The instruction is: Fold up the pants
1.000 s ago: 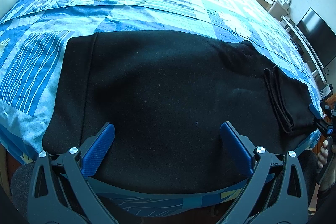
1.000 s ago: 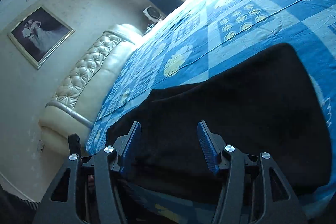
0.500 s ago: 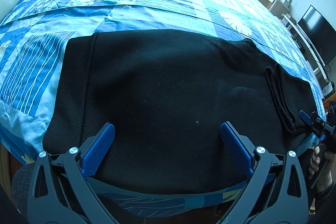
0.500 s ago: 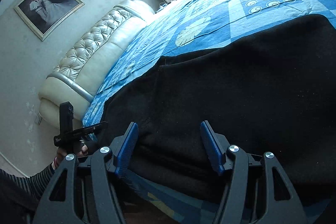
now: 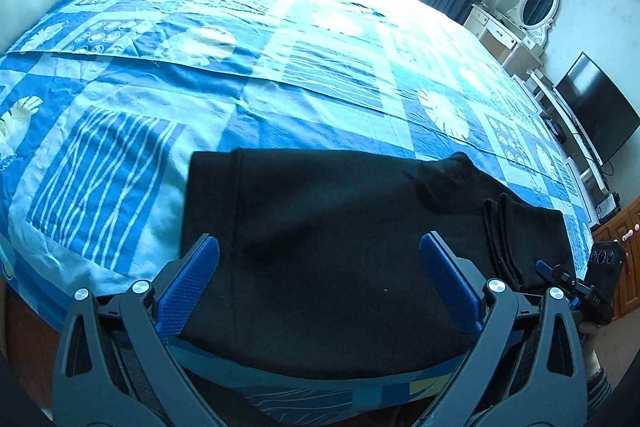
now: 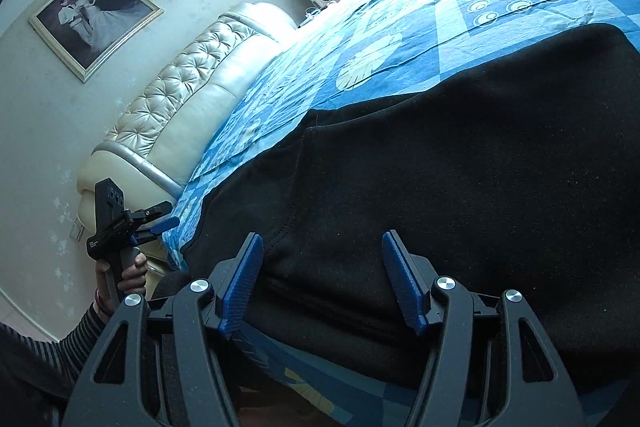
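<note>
Black pants (image 5: 340, 239) lie flat and folded along the near edge of the bed, with the waistband at the left and stacked cuffs (image 5: 504, 239) at the right. In the right wrist view the pants (image 6: 460, 167) fill the lower right. My left gripper (image 5: 320, 259) is open and empty, above the near edge of the pants. My right gripper (image 6: 322, 259) is open and empty over the pants' near edge. The right gripper also shows at the right edge of the left wrist view (image 5: 560, 275). The left gripper shows at the left of the right wrist view (image 6: 154, 225).
The bed has a blue patterned cover (image 5: 280, 67) and a cream padded headboard (image 6: 188, 83). A dresser with a mirror (image 5: 516, 27) and a TV (image 5: 596, 107) stand along the right wall. A wooden cabinet (image 5: 624, 251) stands at the far right.
My left gripper has pulled back and tilted up, so the pants look smaller and lower. My right gripper has moved closer over the pants. Both stay open.
</note>
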The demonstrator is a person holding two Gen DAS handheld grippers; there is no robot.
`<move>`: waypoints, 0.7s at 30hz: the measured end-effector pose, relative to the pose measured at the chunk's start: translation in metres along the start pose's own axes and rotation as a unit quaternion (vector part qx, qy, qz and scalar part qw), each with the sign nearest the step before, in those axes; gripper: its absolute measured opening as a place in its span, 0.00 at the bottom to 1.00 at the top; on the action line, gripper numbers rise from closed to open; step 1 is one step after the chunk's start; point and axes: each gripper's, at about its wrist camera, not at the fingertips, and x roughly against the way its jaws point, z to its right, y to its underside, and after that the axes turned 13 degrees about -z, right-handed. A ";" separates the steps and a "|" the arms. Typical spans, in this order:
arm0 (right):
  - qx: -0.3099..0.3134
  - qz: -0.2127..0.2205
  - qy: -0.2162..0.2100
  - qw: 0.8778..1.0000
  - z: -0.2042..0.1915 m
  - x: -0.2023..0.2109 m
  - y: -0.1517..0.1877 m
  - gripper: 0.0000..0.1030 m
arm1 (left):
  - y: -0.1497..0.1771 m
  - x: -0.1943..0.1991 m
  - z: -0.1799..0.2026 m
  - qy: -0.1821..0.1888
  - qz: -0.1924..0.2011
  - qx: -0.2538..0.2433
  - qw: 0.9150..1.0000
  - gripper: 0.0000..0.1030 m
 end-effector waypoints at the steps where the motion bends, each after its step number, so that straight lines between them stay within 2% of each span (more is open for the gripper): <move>1: 0.000 0.000 -0.001 1.000 0.000 0.000 0.000 0.61 | -0.003 -0.002 -0.010 0.004 -0.006 0.005 1.000 0.97; 5: 0.005 -0.001 0.000 1.000 -0.002 0.000 -0.001 0.63 | -0.006 -0.026 -0.055 0.019 -0.061 0.058 0.996 0.97; 8: 0.008 -0.002 0.002 1.000 -0.004 0.000 0.000 0.64 | -0.005 -0.032 -0.073 0.008 -0.068 0.062 0.996 0.97; 9: 0.008 -0.002 0.002 1.000 -0.004 0.000 0.000 0.65 | -0.005 -0.034 -0.077 0.020 -0.074 0.061 0.995 0.97; 12: 0.008 -0.002 0.003 1.000 -0.004 0.000 0.000 0.65 | -0.002 -0.049 -0.086 0.116 -0.114 0.063 0.985 0.97; 16: 0.009 -0.002 0.004 1.000 -0.005 0.000 0.000 0.65 | -0.004 -0.058 -0.090 0.130 -0.113 0.061 0.983 0.97; 19: 0.009 -0.002 0.004 1.000 -0.006 0.000 0.000 0.65 | -0.014 -0.062 -0.107 0.177 -0.128 0.090 0.972 0.97; 21: 0.009 -0.002 0.004 1.000 -0.005 0.000 0.000 0.65 | -0.018 -0.064 -0.113 0.200 -0.144 0.085 0.965 0.97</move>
